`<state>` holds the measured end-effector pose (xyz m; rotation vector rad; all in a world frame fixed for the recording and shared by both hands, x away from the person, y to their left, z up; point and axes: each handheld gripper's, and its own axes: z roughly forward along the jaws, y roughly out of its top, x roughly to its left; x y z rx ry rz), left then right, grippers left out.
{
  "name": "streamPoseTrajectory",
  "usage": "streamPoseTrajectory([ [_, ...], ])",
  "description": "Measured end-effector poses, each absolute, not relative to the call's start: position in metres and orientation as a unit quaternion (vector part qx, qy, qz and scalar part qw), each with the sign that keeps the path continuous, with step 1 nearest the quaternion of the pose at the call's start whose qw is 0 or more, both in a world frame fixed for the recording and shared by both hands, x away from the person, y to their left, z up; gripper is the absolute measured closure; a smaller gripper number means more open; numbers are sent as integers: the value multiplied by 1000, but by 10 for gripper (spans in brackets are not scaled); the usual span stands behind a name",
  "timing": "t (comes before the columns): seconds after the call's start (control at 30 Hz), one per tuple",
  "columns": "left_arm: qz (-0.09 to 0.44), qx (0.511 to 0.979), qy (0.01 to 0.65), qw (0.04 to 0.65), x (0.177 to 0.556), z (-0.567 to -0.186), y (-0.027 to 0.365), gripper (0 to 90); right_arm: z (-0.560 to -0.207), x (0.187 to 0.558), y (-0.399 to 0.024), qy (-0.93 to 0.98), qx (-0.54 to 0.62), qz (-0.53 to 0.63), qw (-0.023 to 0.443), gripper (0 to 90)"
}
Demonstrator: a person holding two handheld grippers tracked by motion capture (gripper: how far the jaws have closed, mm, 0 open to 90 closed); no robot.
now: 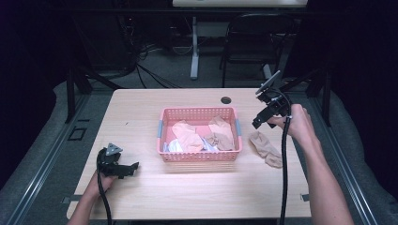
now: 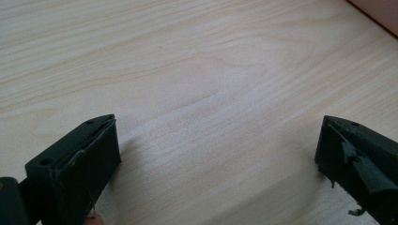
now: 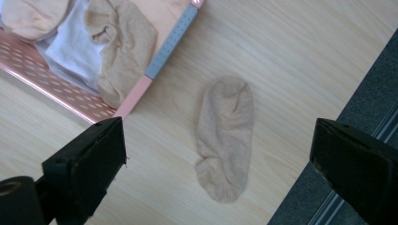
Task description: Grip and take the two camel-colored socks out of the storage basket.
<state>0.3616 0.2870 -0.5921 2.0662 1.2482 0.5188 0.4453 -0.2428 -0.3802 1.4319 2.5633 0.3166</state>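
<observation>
A pink plastic basket (image 1: 199, 156) sits mid-table holding several socks in peach, tan and white (image 1: 187, 136). One tan sock (image 1: 266, 148) lies flat on the table to the basket's right, also seen as the tan sock (image 3: 226, 138) between the jaws of the right gripper view. My right gripper (image 1: 261, 123) hovers above that sock, open and empty, with the right gripper (image 3: 218, 164) jaws wide apart. My left gripper (image 1: 132, 168) rests low at the table's front left, open, with the left gripper (image 2: 218, 159) over bare wood.
The basket corner with its grey handle (image 3: 170, 42) lies left of the loose sock. The table's right edge (image 3: 324, 136) runs close beside the sock. A cable hole (image 1: 226, 100) sits behind the basket. A chair (image 1: 253, 42) stands beyond the table.
</observation>
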Motion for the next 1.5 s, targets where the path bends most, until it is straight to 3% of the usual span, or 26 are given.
streamPoseTrajectory([
  [0.63,198,790,477,330,362,-592,287,0,-376,456,-171,893,423,131,81,81],
  [1.03,198,790,477,330,362,-592,287,0,-396,461,-140,899,405,158,54,129],
  [1.5,198,790,477,330,362,-592,287,0,-428,459,-132,900,400,167,44,155],
])
